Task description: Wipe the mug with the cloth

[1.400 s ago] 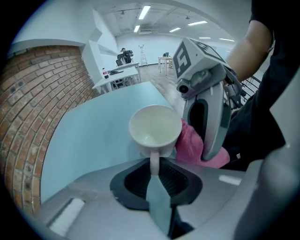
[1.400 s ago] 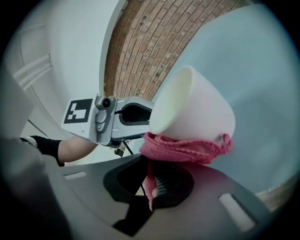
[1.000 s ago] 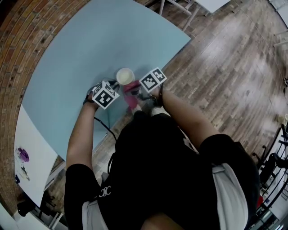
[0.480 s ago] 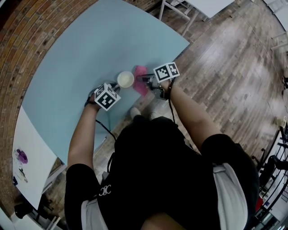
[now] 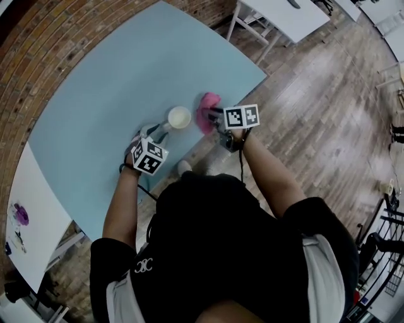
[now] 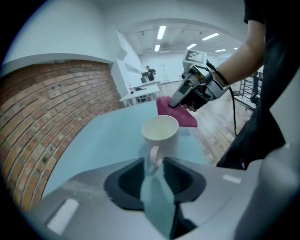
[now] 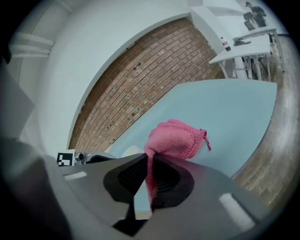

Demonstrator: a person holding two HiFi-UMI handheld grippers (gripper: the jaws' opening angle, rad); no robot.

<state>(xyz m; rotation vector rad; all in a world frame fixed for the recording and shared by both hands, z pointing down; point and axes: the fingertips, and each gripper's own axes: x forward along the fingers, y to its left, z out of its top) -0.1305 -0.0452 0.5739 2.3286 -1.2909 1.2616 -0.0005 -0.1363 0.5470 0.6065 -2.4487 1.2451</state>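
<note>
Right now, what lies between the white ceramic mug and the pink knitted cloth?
Only a narrow bare strip of light blue table separates the mug from the cloth; the head view shows it.

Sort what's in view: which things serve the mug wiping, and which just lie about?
Job: mug on blue table; pink cloth, pinched in right gripper; left gripper, jaws just opening, its handle between them.
Lying about: stained white table; white desks beyond.

Your left fingers (image 6: 129, 180) hide the base of the mug (image 6: 160, 133) at 6 o'clock. The mug covers the near edge of the cloth (image 6: 186, 119).
</note>
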